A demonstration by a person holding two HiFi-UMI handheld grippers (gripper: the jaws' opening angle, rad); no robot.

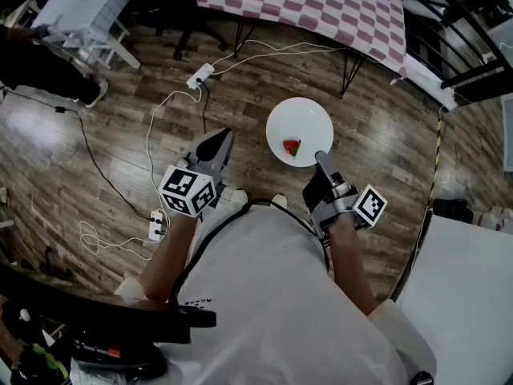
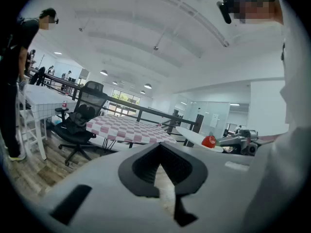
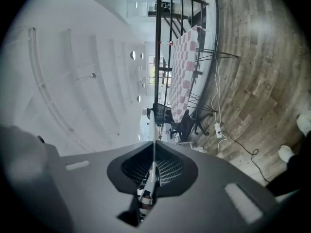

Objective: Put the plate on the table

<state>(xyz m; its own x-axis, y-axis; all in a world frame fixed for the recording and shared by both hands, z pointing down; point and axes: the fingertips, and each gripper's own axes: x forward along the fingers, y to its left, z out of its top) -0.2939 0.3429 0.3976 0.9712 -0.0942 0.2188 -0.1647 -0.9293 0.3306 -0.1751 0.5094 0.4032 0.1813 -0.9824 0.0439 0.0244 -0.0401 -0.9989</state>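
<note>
White plate point(image 1: 304, 119) clamped at its near rim in your right tool point(image 1: 321, 157), above the wooden floor point(image 1: 385, 143), short of the far checkered worktop point(image 1: 321, 6), your left tool point(image 1: 219, 139) pinched closed on nothing.

Head view: from above, steeply down onto floor point(image 1: 104, 95); table point(image 1: 321, 6) at 12 o'clock, far. Left gripper view: close behind jaws, about level, facing table. Right gripper view: rolled, floor at 3 o'clock. All three share table and plate point(image 1: 309, 119).
</note>
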